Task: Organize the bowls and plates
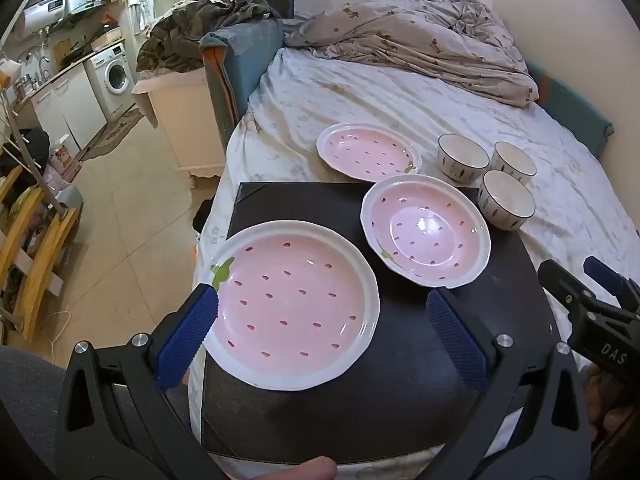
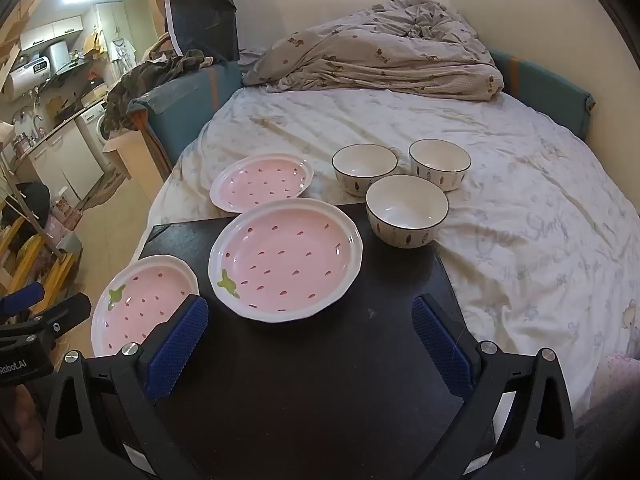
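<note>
Three pink strawberry plates and three white bowls sit on a bed. The near plate (image 1: 294, 304) (image 2: 140, 304) lies at the left front of a black board (image 1: 400, 360) (image 2: 320, 380). A second plate (image 1: 426, 228) (image 2: 286, 258) lies on the board's far part. The third plate (image 1: 368, 152) (image 2: 262, 182) lies on the sheet behind. The bowls (image 1: 506, 198) (image 1: 462, 156) (image 1: 514, 160) (image 2: 406, 210) (image 2: 364, 168) (image 2: 440, 162) stand upright, close together, to the right. My left gripper (image 1: 322, 338) is open, its jaws either side of the near plate's front. My right gripper (image 2: 310, 344) is open and empty over the bare board.
A crumpled quilt (image 1: 416, 40) (image 2: 380, 52) lies at the bed's far end. The bed's left edge drops to a tiled floor (image 1: 120, 232). A wooden rack (image 1: 36, 248) and a washing machine (image 1: 114, 76) stand far left. A wall runs along the right.
</note>
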The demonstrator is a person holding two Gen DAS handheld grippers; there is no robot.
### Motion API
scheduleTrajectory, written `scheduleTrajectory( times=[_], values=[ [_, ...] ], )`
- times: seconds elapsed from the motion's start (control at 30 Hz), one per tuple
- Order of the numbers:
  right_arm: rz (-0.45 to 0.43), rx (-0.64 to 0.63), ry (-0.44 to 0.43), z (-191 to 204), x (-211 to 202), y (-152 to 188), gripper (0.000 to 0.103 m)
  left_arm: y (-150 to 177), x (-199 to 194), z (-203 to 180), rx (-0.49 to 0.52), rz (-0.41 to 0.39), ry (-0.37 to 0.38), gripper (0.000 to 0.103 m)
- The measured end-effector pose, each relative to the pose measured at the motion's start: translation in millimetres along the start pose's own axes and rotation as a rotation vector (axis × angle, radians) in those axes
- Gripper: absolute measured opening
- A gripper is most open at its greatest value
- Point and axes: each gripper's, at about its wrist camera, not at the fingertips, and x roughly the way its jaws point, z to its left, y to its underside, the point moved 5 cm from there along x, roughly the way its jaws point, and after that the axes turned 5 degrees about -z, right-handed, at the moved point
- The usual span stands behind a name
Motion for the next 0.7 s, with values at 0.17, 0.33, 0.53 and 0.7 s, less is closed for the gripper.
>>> scheduleTrajectory(
  times=[0.17, 0.33, 0.53, 0.7],
  values=[
    [-0.001, 0.0, 0.005, -1.2, -0.7, -0.2, 0.103, 3.6, 3.2, -5.9, 0.002, 0.0, 0.007, 0.103],
    [-0.001, 0.005, 0.007, -5.8, -3.6, -0.4, 0.103, 0.8, 3.3, -4.4, 0.002, 0.006, 0.009, 0.103],
    [0.006, 0.005, 0.004, -7.4, 0.9, -2.9, 0.103, 1.1, -0.3, 0.9, -0.014, 0.004, 0.013, 0.103],
    [0.001, 0.005, 0.01, -2.5, 0.4, -0.2, 0.103, 1.3, 0.2, 0.0, -0.011, 0.01, 0.013, 0.103]
  ],
)
